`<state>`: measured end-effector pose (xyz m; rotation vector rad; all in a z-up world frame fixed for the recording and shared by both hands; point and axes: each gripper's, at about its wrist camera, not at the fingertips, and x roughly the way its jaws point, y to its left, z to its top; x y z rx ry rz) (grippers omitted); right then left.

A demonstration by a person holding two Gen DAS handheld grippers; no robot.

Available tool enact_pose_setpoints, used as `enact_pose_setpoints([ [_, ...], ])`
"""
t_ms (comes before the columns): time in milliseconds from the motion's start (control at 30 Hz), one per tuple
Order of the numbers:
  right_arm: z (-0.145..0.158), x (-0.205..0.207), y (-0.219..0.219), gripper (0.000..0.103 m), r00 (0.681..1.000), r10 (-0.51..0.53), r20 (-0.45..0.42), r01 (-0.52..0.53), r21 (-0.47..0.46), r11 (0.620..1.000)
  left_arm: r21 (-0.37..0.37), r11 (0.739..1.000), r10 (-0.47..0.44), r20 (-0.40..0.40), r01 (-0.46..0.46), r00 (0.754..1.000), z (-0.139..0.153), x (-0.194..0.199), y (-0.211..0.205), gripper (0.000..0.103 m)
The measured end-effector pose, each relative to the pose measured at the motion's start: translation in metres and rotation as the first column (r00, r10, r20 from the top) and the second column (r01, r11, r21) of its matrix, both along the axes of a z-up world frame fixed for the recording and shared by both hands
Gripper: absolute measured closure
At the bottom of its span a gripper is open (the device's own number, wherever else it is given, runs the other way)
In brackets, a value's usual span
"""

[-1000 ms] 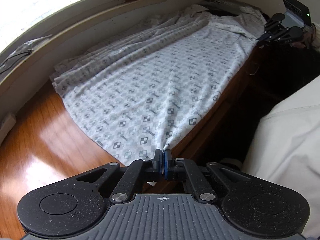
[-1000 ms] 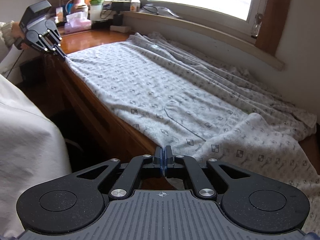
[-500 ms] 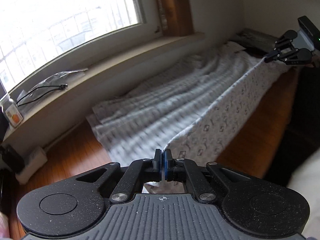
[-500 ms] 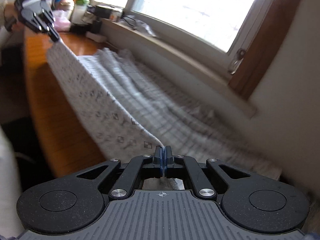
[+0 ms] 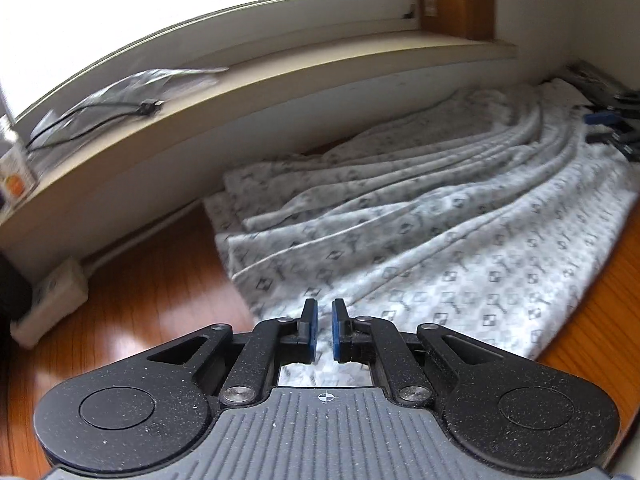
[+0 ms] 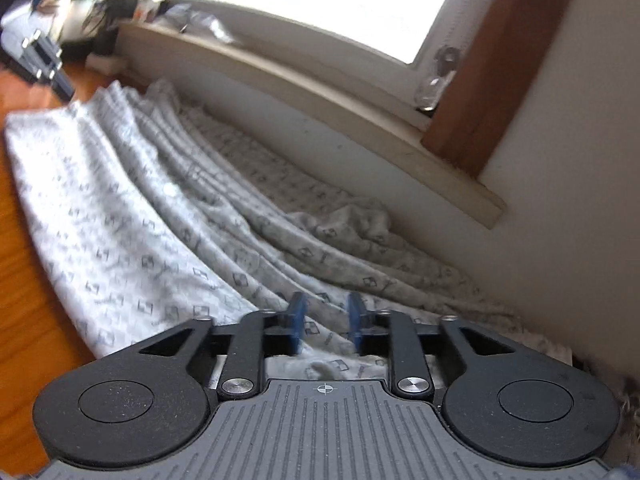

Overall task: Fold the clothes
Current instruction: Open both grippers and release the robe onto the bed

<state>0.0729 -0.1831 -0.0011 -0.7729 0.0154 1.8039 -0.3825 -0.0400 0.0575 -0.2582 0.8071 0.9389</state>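
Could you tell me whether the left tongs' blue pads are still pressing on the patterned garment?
Apart. The left wrist view shows the left tongs opening, a clear gap between both pads, and the garment lying beneath them.

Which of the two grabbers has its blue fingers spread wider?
The right gripper: in its own view the gap between its blue pads is clearly broader than the left gripper's narrow slit. Both are opening, and neither pinches the cloth.
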Motion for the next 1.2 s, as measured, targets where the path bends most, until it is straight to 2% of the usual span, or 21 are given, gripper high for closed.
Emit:
enact_pose_setpoints([
  [33, 0.0, 0.001, -0.005, 0.059, 0.999, 0.006, -0.032, -0.006, -0.003, 1.0, 0.006, 1.0, 0.017, 0.008, -0.017, 1.0, 0.0, -0.001, -0.002, 0.087],
  [67, 0.0, 0.001, -0.01, 0.059, 0.998, 0.015, -0.063, -0.016, -0.012, 1.0, 0.013, 0.999, 0.03, 0.024, -0.03, 0.999, 0.001, -0.002, -0.004, 0.077],
  [100, -0.001, 0.0, -0.014, 0.059, 0.995, 0.021, -0.097, -0.024, -0.025, 0.999, 0.016, 0.999, 0.032, 0.038, -0.033, 0.999, 0.001, -0.001, -0.005, 0.072],
  [200, -0.008, -0.004, -0.02, 0.059, 0.98, 0.025, -0.2, -0.043, -0.089, 0.995, 0.009, 1.0, 0.028, 0.072, -0.029, 0.997, 0.0, 0.007, -0.011, 0.072],
  [333, -0.02, -0.011, -0.024, 0.059, 0.962, 0.0, -0.271, -0.043, -0.15, 0.988, -0.027, 1.0, -0.002, 0.094, 0.005, 0.996, -0.009, 0.024, -0.018, 0.072],
  [467, -0.025, -0.01, -0.026, 0.059, 0.954, -0.04, -0.297, -0.018, -0.19, 0.982, -0.064, 0.998, -0.002, 0.1, 0.008, 0.995, -0.027, 0.025, -0.023, 0.072],
  [533, -0.026, -0.008, -0.027, 0.059, 0.951, -0.043, -0.306, -0.016, -0.187, 0.982, -0.076, 0.997, 0.016, 0.132, -0.006, 0.991, -0.03, 0.017, -0.025, 0.072],
  [1000, -0.03, -0.017, -0.056, 0.058, 0.945, -0.037, -0.325, -0.017, -0.161, 0.987, -0.091, 0.996, 0.032, 0.131, -0.02, 0.991, -0.026, -0.015, -0.071, 0.072],
  [1067, -0.032, -0.015, -0.058, 0.058, 0.941, -0.034, -0.338, -0.017, -0.148, 0.989, -0.094, 0.995, 0.034, 0.111, -0.023, 0.993, -0.024, -0.01, -0.07, 0.072],
  [1167, -0.028, -0.004, -0.063, 0.052, 0.928, -0.032, -0.37, -0.021, -0.138, 0.99, -0.082, 0.996, 0.03, 0.118, -0.021, 0.993, -0.017, 0.006, -0.062, 0.071],
  [1200, -0.025, 0.001, -0.066, 0.049, 0.925, -0.032, -0.38, -0.018, -0.129, 0.991, -0.078, 0.997, 0.027, 0.123, -0.017, 0.992, -0.015, 0.012, -0.059, 0.064],
])
